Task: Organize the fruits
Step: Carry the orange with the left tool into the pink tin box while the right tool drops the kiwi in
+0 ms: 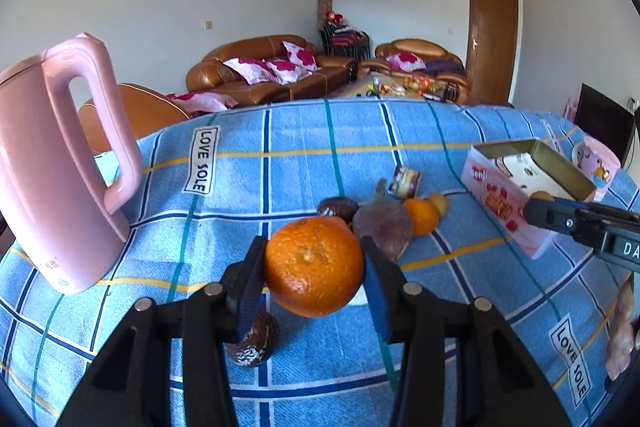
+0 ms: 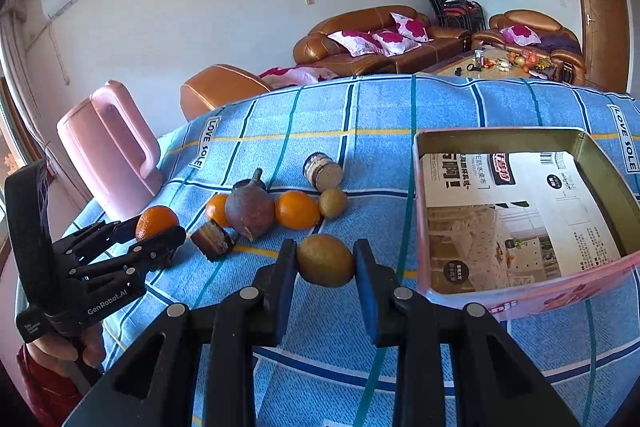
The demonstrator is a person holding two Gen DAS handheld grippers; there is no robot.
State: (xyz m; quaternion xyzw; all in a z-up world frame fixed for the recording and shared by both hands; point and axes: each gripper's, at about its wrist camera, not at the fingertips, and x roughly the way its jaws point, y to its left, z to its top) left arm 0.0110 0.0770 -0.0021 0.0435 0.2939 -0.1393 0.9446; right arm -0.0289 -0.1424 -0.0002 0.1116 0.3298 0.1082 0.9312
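Both tongs angle down over the table — left tongs (image 1: 314, 267) pinching an orange (image 1: 314, 267), right tongs (image 2: 326, 261) a kiwi (image 2: 326, 261).

Count on the desk (image 2: 460, 107), both views checked. Orange (image 2: 297, 209): three. Kiwi (image 2: 333, 203): two. Large purple-brown fruit (image 2: 250, 209) with a stem: one. Dark brown lump (image 2: 212, 241), kind unclear: two, the second mostly hidden behind the purple-brown fruit. Small jar (image 2: 322, 171) lying on its side: one. Pink open box (image 2: 520, 291): one. Pink kettle (image 2: 108, 147): one. Pink printed cup (image 1: 598, 159): one. Grippers: two, left gripper (image 1: 312, 247) and right gripper (image 2: 325, 247).
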